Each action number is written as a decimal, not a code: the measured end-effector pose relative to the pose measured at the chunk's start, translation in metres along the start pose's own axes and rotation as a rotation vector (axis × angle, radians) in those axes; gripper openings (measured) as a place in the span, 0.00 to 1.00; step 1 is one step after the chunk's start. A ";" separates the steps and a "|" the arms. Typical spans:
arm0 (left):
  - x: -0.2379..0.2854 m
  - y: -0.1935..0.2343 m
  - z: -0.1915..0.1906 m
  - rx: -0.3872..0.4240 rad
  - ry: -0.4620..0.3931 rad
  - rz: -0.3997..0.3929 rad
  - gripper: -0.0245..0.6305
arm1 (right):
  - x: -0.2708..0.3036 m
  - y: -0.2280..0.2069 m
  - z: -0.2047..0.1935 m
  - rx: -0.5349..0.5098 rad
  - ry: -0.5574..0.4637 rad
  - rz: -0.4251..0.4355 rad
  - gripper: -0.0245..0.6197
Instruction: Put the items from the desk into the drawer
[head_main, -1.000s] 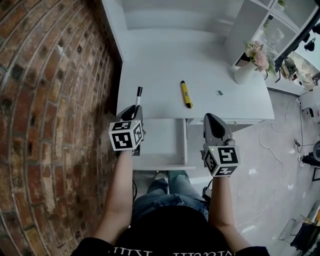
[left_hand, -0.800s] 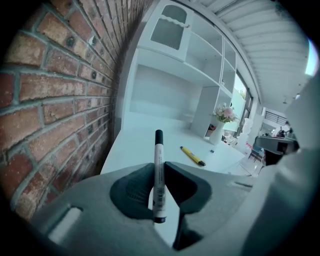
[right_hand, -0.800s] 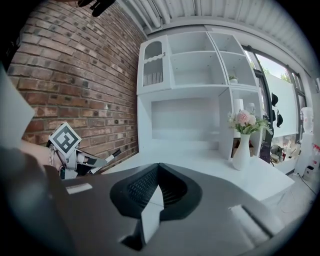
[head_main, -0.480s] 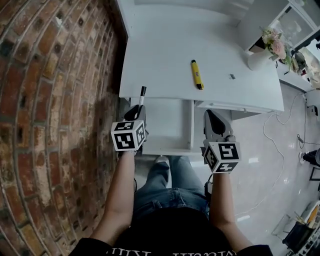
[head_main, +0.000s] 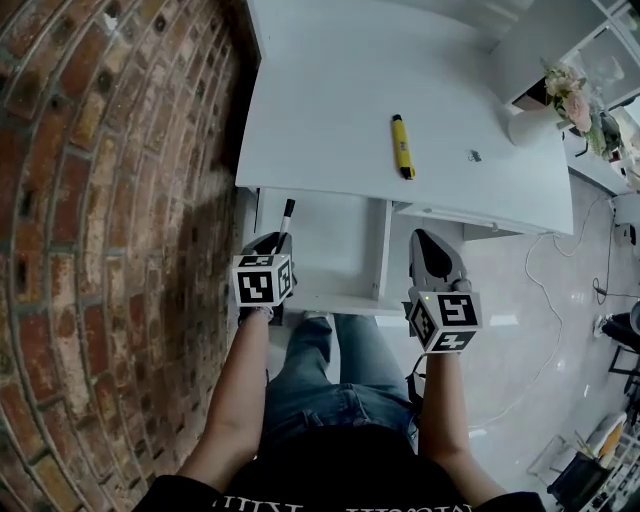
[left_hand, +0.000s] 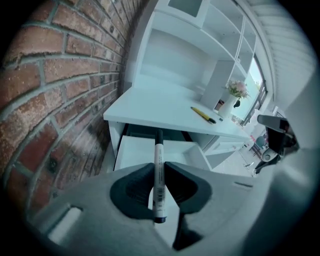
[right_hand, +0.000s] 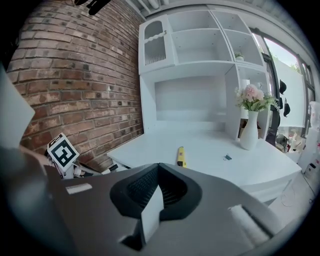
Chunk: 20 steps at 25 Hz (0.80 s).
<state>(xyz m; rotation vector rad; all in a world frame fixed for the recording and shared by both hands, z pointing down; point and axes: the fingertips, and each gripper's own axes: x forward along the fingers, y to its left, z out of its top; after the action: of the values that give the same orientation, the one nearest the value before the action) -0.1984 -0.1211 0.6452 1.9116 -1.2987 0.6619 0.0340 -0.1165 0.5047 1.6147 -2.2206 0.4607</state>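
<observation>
Smooth white tabletop (head_main: 330, 110) above an open, boxy white drawer (head_main: 335, 255).
Dark ribbed left tongs (left_hand: 159, 172) pinch a slim, black-capped white marker (left_hand: 159, 150) over the drawer; right tongs (right_hand: 159, 172) are pressed together, empty. A yellow stick-shaped tool (head_main: 402, 146) lies on the tabletop.

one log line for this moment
left hand-held gripper: shut on marker, over open drawer | right hand-held gripper: shut, empty | desk: yellow cutter, clip

The right gripper (right_hand: 159, 169) sits low in frame, fingers (right_hand: 134, 192) together and empty; mid-frame, a yellow utility knife (right_hand: 181, 156) lies on the white tabletop (right_hand: 215, 152).
</observation>
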 end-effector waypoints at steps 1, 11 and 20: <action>0.005 0.002 -0.005 -0.006 0.019 0.005 0.14 | 0.001 -0.002 -0.002 0.001 0.009 0.001 0.04; 0.062 0.027 -0.044 -0.087 0.224 0.078 0.14 | 0.012 -0.022 -0.021 0.002 0.075 0.013 0.04; 0.105 0.052 -0.082 -0.155 0.345 0.164 0.14 | 0.026 -0.028 -0.033 -0.014 0.112 0.049 0.04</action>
<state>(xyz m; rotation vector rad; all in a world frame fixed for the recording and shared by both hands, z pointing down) -0.2103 -0.1270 0.7874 1.4990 -1.2504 0.9022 0.0563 -0.1316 0.5479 1.4931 -2.1794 0.5336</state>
